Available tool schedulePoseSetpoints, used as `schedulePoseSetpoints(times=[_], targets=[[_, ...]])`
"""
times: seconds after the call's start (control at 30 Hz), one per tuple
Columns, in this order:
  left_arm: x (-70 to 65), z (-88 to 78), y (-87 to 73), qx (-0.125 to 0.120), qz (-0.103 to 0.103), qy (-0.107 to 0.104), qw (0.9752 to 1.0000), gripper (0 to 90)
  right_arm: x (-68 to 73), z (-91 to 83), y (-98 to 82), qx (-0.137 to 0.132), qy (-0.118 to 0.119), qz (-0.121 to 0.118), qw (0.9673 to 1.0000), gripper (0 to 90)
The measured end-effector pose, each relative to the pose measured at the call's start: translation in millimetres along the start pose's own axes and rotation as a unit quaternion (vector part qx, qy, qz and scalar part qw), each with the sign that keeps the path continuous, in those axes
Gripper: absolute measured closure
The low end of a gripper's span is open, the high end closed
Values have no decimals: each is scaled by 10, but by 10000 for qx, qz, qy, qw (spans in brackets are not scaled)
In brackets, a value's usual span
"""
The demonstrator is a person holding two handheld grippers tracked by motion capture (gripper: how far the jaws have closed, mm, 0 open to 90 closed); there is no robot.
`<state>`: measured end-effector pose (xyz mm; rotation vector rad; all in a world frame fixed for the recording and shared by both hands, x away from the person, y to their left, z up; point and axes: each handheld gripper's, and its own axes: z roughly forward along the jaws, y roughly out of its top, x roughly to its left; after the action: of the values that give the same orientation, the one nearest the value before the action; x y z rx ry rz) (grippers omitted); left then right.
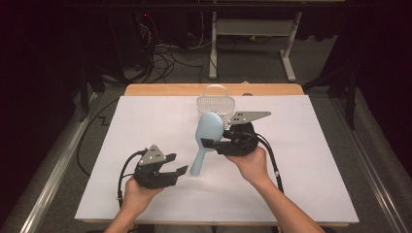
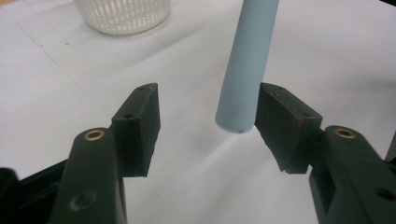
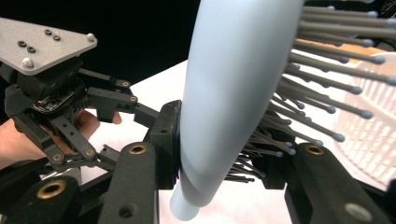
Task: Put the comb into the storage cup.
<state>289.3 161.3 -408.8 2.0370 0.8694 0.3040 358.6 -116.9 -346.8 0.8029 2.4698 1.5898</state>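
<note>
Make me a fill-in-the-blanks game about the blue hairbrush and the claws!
1. The right claw is shut on the light ____ hairbrush.
2. The left claw has its jaws ____, and they do not squeeze the brush handle.
3. The white ____ stands at the far side of the table.

Missing words: blue; open; basket
</note>
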Motion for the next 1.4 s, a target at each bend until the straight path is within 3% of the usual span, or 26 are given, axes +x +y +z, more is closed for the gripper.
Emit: schedulePoseSetpoints(times=[0.13,0.33,0.4,0.6,0.67,1.07,1.4], targets=[[55,-46,-66,-147,-78,89,9998,396,-49,-23,37,14,-51,45,10000,594],[147,-104,-154,-180,-174,174,9995,395,-149,-48,106,40,-175,114,9998,594],[187,-122,-187,-204,-237,180,9994,345,-186,-61,130,32,-209,144,9997,594],[296,-196,-299,-206,-351,331,9986,344,-291,-101,208,12,-349,208,9992,593],[348,-220,-342,-208,-404,369,9983,304,-325,-114,235,10,-398,219,9990,593],[542,-344,-572,-360,-705,687,9945,174,-518,-182,422,-59,-658,292,9974,593],[621,-449,-701,-529,-811,933,9909,173,-621,-308,612,-111,-941,296,9951,593]])
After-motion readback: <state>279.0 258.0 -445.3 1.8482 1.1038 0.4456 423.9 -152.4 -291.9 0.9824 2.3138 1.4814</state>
